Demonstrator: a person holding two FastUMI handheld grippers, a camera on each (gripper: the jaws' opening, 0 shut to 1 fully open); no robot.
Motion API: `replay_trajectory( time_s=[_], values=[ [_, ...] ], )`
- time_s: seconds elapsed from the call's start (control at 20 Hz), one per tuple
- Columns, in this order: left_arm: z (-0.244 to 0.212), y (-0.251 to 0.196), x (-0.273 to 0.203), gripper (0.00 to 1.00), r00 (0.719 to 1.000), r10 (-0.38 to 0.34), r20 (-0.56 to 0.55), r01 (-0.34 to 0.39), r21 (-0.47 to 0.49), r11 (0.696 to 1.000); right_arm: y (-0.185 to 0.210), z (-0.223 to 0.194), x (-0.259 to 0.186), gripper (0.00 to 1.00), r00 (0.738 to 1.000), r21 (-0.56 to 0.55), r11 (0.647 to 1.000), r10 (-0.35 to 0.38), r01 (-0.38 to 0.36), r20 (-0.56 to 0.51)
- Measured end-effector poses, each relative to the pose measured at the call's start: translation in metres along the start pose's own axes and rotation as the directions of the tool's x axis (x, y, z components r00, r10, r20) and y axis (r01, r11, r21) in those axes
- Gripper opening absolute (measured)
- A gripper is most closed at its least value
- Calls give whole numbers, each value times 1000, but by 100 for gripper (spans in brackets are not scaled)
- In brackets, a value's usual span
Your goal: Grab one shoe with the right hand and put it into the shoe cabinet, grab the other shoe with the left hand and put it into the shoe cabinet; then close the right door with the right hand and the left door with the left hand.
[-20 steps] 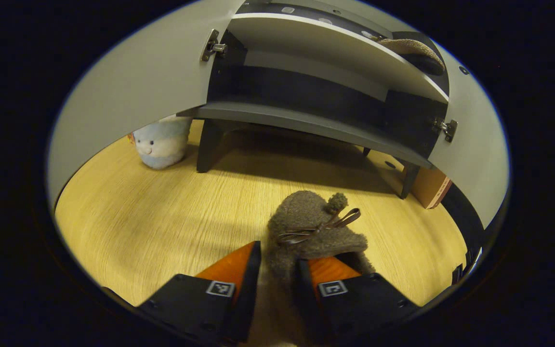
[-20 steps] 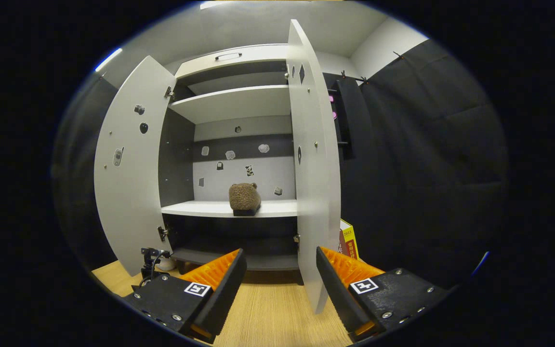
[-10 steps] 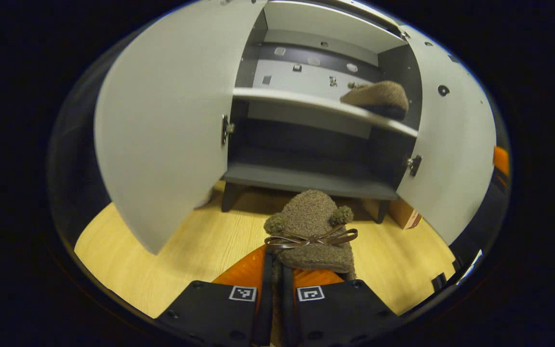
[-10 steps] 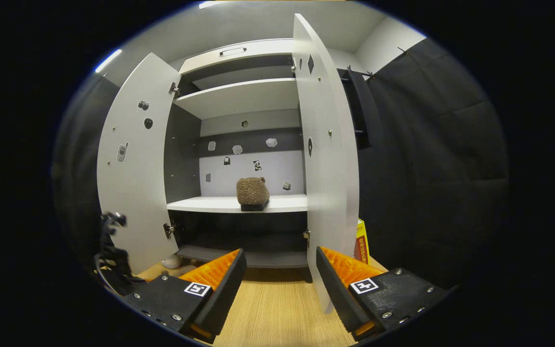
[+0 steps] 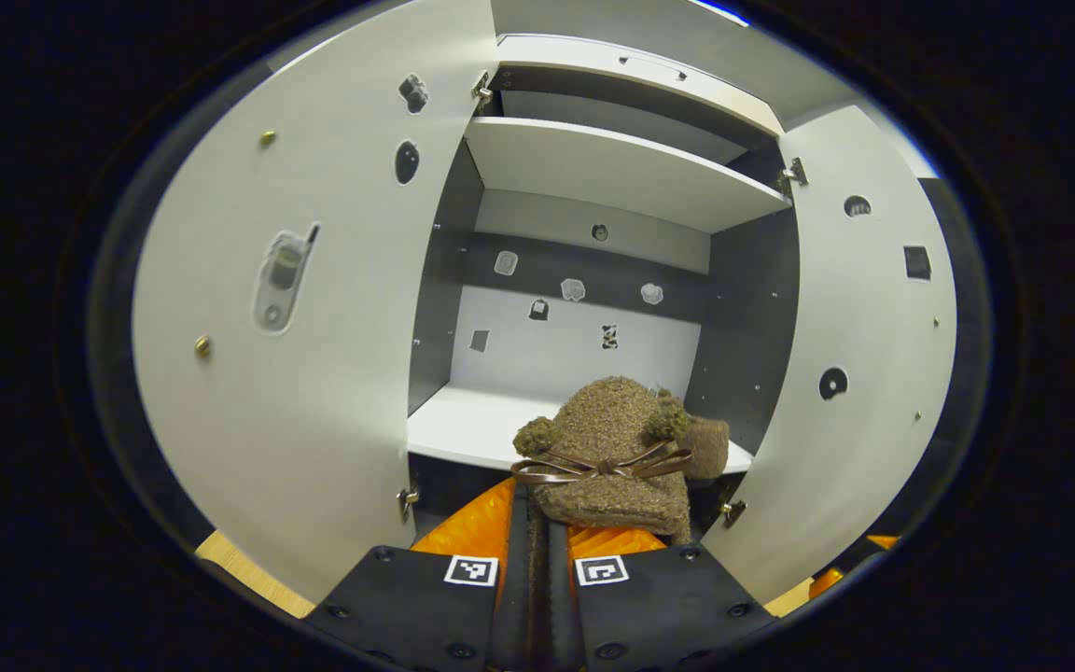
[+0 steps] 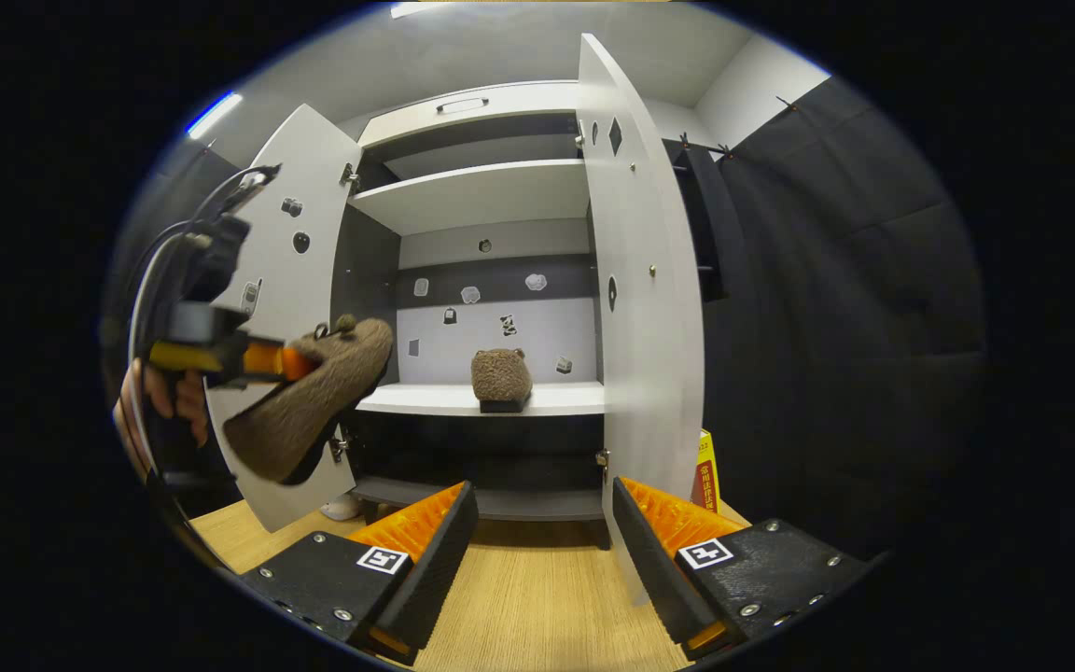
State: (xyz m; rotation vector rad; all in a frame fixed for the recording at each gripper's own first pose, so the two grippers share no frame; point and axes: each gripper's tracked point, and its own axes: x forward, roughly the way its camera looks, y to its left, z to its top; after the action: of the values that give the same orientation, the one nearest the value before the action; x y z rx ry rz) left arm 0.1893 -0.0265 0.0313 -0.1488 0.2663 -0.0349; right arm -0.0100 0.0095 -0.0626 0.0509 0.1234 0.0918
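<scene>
The left claw [image 5: 547,509] is pinched tight on the back edge of a fuzzy brown slipper [image 5: 607,448], fingers nearly together with only a thin bit of the collar between them. In the right gripper view the same slipper [image 6: 309,411] hangs toe-down from that claw [image 6: 267,359], tilted steeply, in front of the left door [image 6: 281,308]. The right claw [image 6: 537,537] is spread wide and holds nothing, low over the wooden floor [image 6: 537,607].

The grip looks like the weak point. Only a narrow strip of soft fabric is held, and most of the slipper's weight hangs beyond it, so a quick swing could pull it free before it reaches the cabinet.

Farther in, the middle shelf [image 5: 472,429] already carries the other slipper [image 6: 500,378] toward its right half. The left half is bare, but a push too far to the right would knock the resting slipper. Since the carried slipper droops, its toe could also catch the front edge of the shelf instead of clearing it.

Both doors stand open. The right door [image 6: 640,308] is just beyond the right claw, its edge in line with the gap between the fingers, so an early move there could bump it.
</scene>
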Motion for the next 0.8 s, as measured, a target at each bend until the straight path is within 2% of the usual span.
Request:
replay_trajectory(
  time_s=[0.2,0.4,0.55,0.8],
  values=[
    [23,11,85,16,999,24,-38,-25,-31,999,-25,7,-17,90,999,0,999,-43,43,-2],
    [6,28,158,17,983,90,-158,-96,-26,995,-53,17,-36,90,997,-4,997,-82,82,-5],
    [-11,39,190,16,963,125,-239,-137,-34,990,-67,21,-39,90,994,-8,994,-111,111,-3],
    [-26,52,216,16,942,175,-288,-175,24,984,-78,23,-39,90,991,-2,991,-132,131,-6]
  ],
)
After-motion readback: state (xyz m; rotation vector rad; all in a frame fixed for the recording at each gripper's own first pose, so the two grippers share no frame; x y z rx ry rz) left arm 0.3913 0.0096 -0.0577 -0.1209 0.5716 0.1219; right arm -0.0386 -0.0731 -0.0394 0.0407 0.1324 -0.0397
